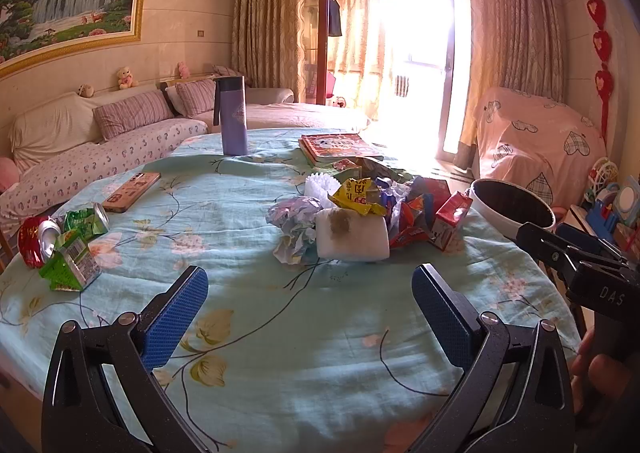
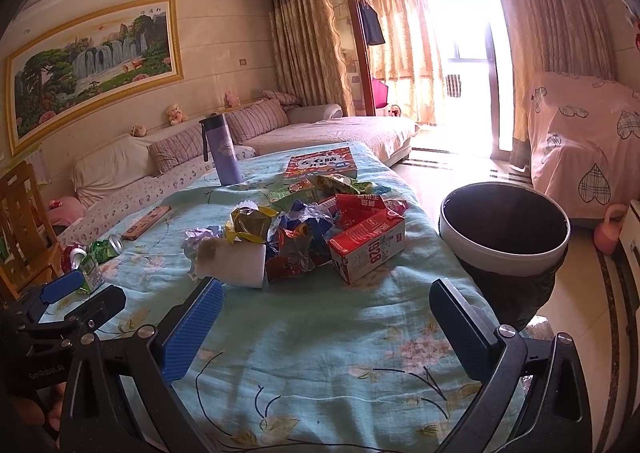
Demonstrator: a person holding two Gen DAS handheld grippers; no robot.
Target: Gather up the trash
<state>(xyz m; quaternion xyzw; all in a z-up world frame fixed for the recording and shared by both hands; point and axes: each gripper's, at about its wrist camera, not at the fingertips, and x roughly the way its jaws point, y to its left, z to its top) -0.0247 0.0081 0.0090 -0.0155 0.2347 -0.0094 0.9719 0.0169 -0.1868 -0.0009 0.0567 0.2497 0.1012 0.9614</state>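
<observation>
trash heap (image 1: 372, 209) mid-table: crumpled wrappers, yellow packet (image 1: 354, 195) on top, white stained tissue block (image 1: 352, 239) at the near edge, red milk carton (image 2: 366, 249) lying on its side at the bin end. second cluster at the far left edge: crushed red can (image 1: 34, 239), green can (image 1: 86, 221), green carton (image 1: 72, 263), touching. bin (image 2: 504, 229), white rim, dark liner, stands open just beside the table.

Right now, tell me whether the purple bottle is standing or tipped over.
Standing. The purple bottle rests upright on its base on the tablecloth, dark lid on top, behind the trash pile.
</observation>
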